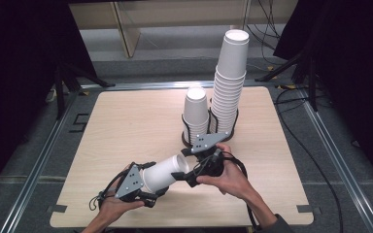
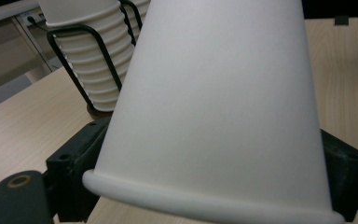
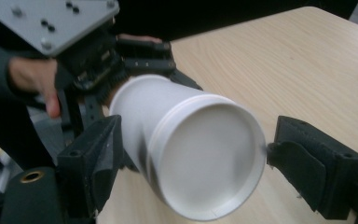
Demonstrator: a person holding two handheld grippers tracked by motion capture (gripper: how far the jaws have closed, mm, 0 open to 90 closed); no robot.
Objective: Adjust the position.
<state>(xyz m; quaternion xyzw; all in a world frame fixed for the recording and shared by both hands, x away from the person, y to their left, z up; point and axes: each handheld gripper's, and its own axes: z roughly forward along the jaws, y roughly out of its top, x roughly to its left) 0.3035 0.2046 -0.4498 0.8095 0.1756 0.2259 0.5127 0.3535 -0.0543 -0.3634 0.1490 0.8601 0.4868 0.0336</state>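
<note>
The left hand-held gripper [image 1: 148, 187] is clamped on a white paper cup [image 1: 164, 173], its black jaws pressing the cup's sides near the rolled rim. The cup lies tilted, nearly level, above the near part of the tabletop [image 1: 126, 126], with its closed bottom pointing toward the right hand-held gripper [image 1: 180, 175].

The right hand-held gripper has its jaws apart, one on each side of the cup's bottom end; in the right gripper view a small gap shows at the right jaw, and contact at the left jaw cannot be confirmed.

Behind the person's right hand [image 1: 230, 175], a black wire rack [image 1: 186, 127] stands on the tabletop, holding a short stack of cups [image 1: 195, 112] and just beside it a tall stack of cups [image 1: 228, 87], both upside down.
</note>
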